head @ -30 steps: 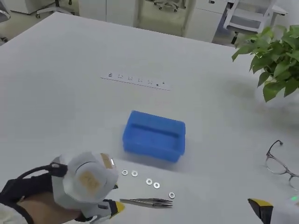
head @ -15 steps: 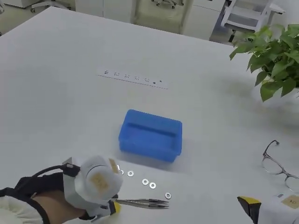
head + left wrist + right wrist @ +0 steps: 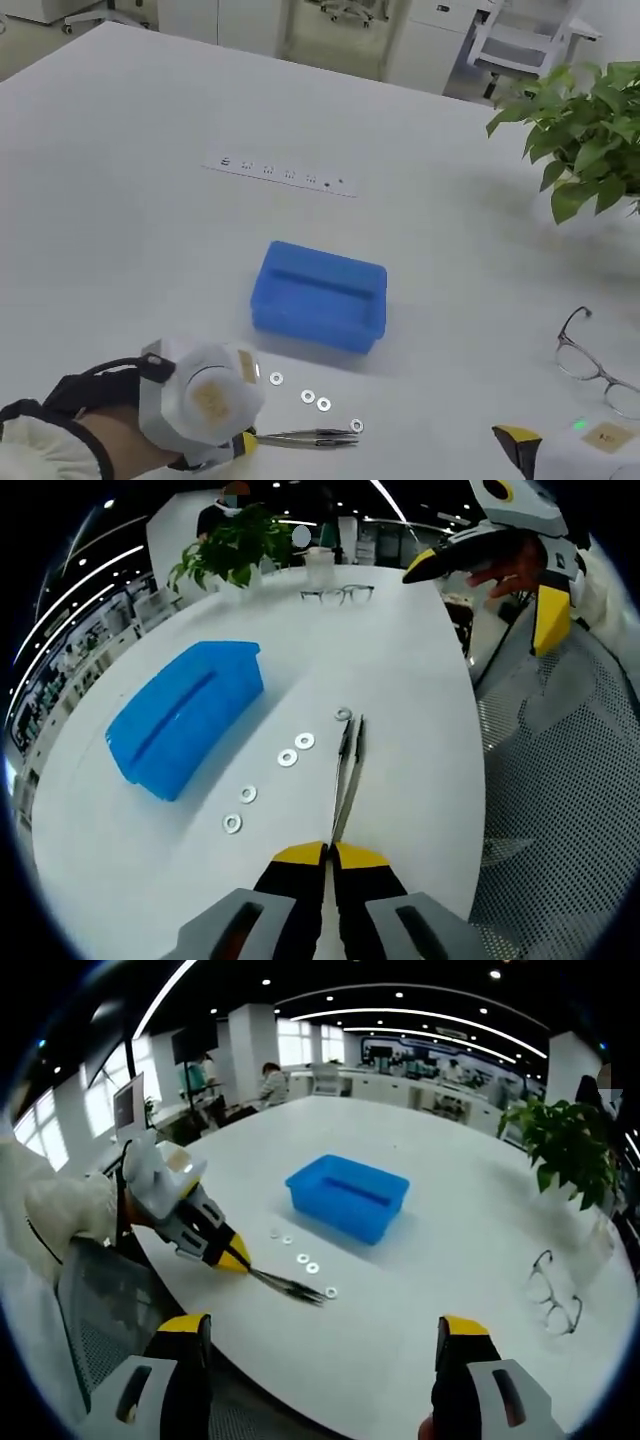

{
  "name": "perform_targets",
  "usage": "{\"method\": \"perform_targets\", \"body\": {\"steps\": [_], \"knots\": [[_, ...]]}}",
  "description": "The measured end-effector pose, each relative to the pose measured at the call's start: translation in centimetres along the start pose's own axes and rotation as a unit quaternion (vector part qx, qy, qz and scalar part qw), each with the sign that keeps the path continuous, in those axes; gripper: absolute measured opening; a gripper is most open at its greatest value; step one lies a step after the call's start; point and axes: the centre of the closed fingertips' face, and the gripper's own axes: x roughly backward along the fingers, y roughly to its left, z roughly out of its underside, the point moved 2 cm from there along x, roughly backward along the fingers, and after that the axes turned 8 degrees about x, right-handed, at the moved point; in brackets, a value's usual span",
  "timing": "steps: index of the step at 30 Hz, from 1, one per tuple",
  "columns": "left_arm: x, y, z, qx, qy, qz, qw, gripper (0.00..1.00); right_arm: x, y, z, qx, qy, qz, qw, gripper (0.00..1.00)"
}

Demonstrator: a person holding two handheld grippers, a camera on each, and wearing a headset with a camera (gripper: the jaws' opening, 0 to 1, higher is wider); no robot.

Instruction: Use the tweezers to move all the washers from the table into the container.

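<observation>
Room: open office with ceiling lights, desks and chairs beyond the bench.
Table (image 3: 130,130): broad and white; everything below sits on it.
Plant (image 3: 585,140): leafy and green, at the far right edge, well away from the work.
Container (image 3: 320,296): blue rectangular tub in mid-table, open top, nothing visible inside; it lies beyond the washers as seen from the person.
Power strip (image 3: 280,174): flat white bar, beyond the container.
Right gripper (image 3: 322,1330): jaws spread wide with nothing between them, held off the near right corner, well apart from the washers.
Left gripper (image 3: 328,854): yellow tips pressed together on the rear end of the tweezers; by far the nearer hand to the work.
Glasses (image 3: 590,360): folded open at the right, near the right gripper.
Tweezers (image 3: 345,770): long axis straight out from the left jaws, running roughly along the near table edge; prongs slightly parted and holding nothing; I cannot tell whether they are lifted or lying flat.
Washers (image 3: 287,758): five loose in a slanted row between tweezers and container, none in the tub yet.
Nearest washer (image 3: 343,714): just beside the tweezer tips, a touch to the container side, so the likely first pick needs only a slight swing toward the tub.
</observation>
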Motion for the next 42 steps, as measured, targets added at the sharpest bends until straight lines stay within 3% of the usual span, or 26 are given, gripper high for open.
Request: {"method": "perform_targets", "body": {"steps": [3, 10, 19, 28, 31, 34, 38, 42], "knots": [[0.5, -0.3, -0.1, -0.023, 0.000, -0.001, 0.9997, 0.00, 0.1, 0.4, -0.1, 0.004, -0.003, -0.003, 1.0000, 0.92], [1.5, -1.1, -0.4, -0.035, 0.010, -0.010, 0.9993, 0.00, 0.2, 0.9, -0.5, 0.014, -0.010, -0.006, 0.9998, 0.92], [3.5, -2.2, -1.7, -0.005, -0.009, -0.015, 0.9998, 0.00, 0.8, 1.4, -1.1, 0.016, -0.028, -0.007, 0.9995, 0.90], [6.4, -3.3, -4.7, 0.023, -0.071, -0.026, 0.9968, 0.00, 1.7, 1.6, -1.4, 0.010, -0.056, -0.001, 0.9984, 0.87], [7.0, -3.5, -5.2, 0.025, -0.077, -0.031, 0.9962, 0.00, 1.8, 1.7, -1.5, 0.010, -0.060, -0.002, 0.9981, 0.86], [7.8, -4.0, -5.8, 0.033, -0.096, -0.031, 0.9944, 0.00, 2.0, 1.7, -1.5, 0.013, -0.065, 0.000, 0.9978, 0.86], [8.7, -4.7, -6.2, 0.030, -0.101, -0.031, 0.9940, 0.00, 2.1, 1.8, -1.7, 0.012, -0.070, -0.008, 0.9974, 0.85], [9.9, -5.4, -6.6, 0.021, -0.107, -0.033, 0.9935, 0.00, 2.3, 2.4, -2.1, 0.020, -0.079, -0.033, 0.9961, 0.79]]}}
